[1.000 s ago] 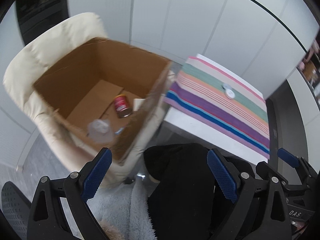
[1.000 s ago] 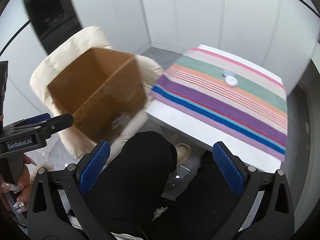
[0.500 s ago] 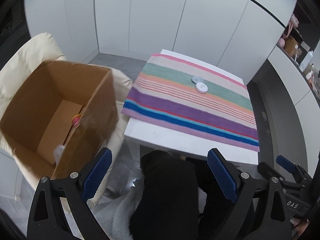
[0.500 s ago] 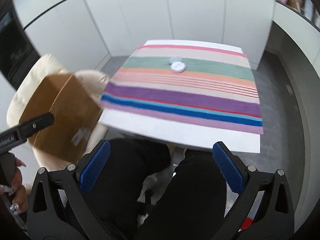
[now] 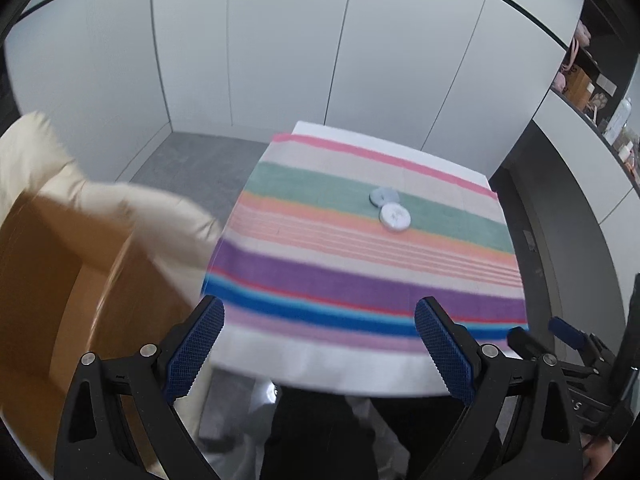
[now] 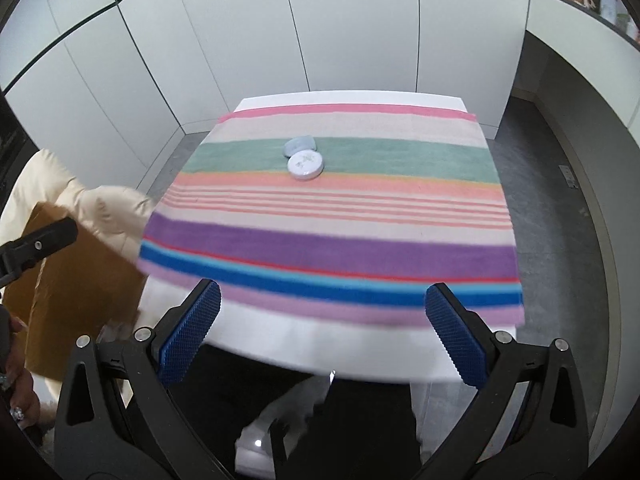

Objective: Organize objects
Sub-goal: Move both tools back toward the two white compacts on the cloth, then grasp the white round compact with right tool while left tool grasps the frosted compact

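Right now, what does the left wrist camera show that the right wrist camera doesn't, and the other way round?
Only the left wrist view shows the dark shelf with small items at upper right, plus the right gripper at its edge. Only the right wrist view shows the hand holding the left gripper's handle. Both show the striped cloth on the white table, two round tins touching on the green stripe, the cardboard box on the cream chair, and open blue-padded fingers.

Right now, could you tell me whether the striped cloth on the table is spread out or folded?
Spread out. The striped cloth lies flat across the white table, with two round tins on it.
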A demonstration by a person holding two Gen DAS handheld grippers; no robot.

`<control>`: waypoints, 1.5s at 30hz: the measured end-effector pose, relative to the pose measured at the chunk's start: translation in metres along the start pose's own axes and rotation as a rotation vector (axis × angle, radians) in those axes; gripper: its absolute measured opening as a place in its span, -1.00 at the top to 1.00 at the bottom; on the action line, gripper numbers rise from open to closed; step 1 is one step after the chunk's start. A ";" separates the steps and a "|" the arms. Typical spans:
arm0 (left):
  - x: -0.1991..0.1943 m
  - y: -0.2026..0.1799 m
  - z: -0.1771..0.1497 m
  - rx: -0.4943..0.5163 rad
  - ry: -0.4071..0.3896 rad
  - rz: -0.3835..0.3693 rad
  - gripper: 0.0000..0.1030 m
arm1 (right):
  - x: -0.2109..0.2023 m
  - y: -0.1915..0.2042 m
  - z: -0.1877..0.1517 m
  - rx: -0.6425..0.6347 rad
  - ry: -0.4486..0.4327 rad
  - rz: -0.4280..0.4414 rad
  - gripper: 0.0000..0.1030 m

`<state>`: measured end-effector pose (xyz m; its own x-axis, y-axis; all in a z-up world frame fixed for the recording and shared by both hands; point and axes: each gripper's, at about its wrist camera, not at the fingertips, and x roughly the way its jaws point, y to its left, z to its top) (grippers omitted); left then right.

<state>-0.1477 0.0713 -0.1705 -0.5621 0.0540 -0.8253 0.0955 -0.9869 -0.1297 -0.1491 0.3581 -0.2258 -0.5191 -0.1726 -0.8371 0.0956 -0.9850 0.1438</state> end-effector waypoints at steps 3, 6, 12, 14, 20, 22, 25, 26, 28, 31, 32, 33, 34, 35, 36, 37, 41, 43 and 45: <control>0.030 -0.005 0.021 0.023 0.005 -0.012 -0.89 | 0.032 -0.003 0.020 -0.017 -0.003 -0.010 -1.00; 0.063 -0.003 0.039 0.015 0.015 -0.019 -0.89 | 0.071 -0.003 0.040 -0.037 0.007 -0.008 -1.00; 0.131 0.008 0.057 -0.027 0.087 -0.037 -0.89 | 0.160 0.010 0.076 -0.090 0.021 0.021 -1.00; 0.151 0.010 0.060 -0.035 0.111 -0.032 -0.89 | 0.192 0.017 0.088 -0.102 0.021 0.030 -1.00; 0.192 0.008 0.062 -0.035 0.167 -0.025 -0.89 | 0.260 0.033 0.109 -0.156 0.032 -0.018 -0.54; 0.197 0.003 0.064 -0.027 0.166 -0.027 -0.89 | 0.264 0.038 0.111 -0.213 0.004 -0.056 -0.17; 0.210 -0.012 0.069 -0.009 0.164 -0.043 -0.89 | 0.256 0.025 0.111 -0.210 0.001 -0.043 -0.17; 0.217 -0.021 0.072 0.002 0.166 -0.054 -0.89 | 0.253 0.016 0.111 -0.201 -0.003 -0.057 -0.17; 0.232 -0.039 0.076 0.010 0.178 -0.075 -0.89 | 0.245 -0.008 0.106 -0.168 0.004 -0.094 -0.17; 0.265 -0.070 0.082 -0.004 0.227 -0.111 -0.89 | 0.231 -0.045 0.098 -0.115 0.011 -0.112 -0.17; 0.280 -0.083 0.085 -0.009 0.242 -0.100 -0.89 | 0.226 -0.056 0.095 -0.110 0.013 -0.120 -0.17; 0.289 -0.091 0.087 -0.012 0.249 -0.092 -0.89 | 0.223 -0.061 0.093 -0.103 0.014 -0.119 -0.17; 0.299 -0.100 0.090 -0.018 0.252 -0.075 -0.89 | 0.219 -0.068 0.089 -0.096 0.015 -0.122 -0.17; 0.305 -0.106 0.092 -0.024 0.253 -0.066 -0.89 | 0.215 -0.074 0.086 -0.094 0.017 -0.129 -0.17; 0.313 -0.112 0.096 -0.034 0.254 -0.054 -0.89 | 0.211 -0.080 0.083 -0.088 0.019 -0.130 -0.17; 0.319 -0.117 0.100 -0.041 0.256 -0.046 -0.89 | 0.208 -0.088 0.078 -0.081 0.019 -0.131 -0.17; 0.336 -0.131 0.113 -0.057 0.248 0.043 -0.90 | 0.198 -0.097 0.068 -0.084 0.015 -0.131 -0.17; 0.343 -0.136 0.117 -0.043 0.238 0.094 -0.88 | 0.196 -0.098 0.067 -0.087 0.018 -0.130 -0.17; 0.346 -0.142 0.116 -0.014 0.220 0.138 -0.81 | 0.198 -0.096 0.069 -0.089 0.024 -0.130 -0.17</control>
<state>-0.4513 0.2128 -0.3736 -0.3505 -0.0482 -0.9353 0.1713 -0.9851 -0.0135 -0.3199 0.4178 -0.3687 -0.5113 -0.0426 -0.8583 0.1048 -0.9944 -0.0131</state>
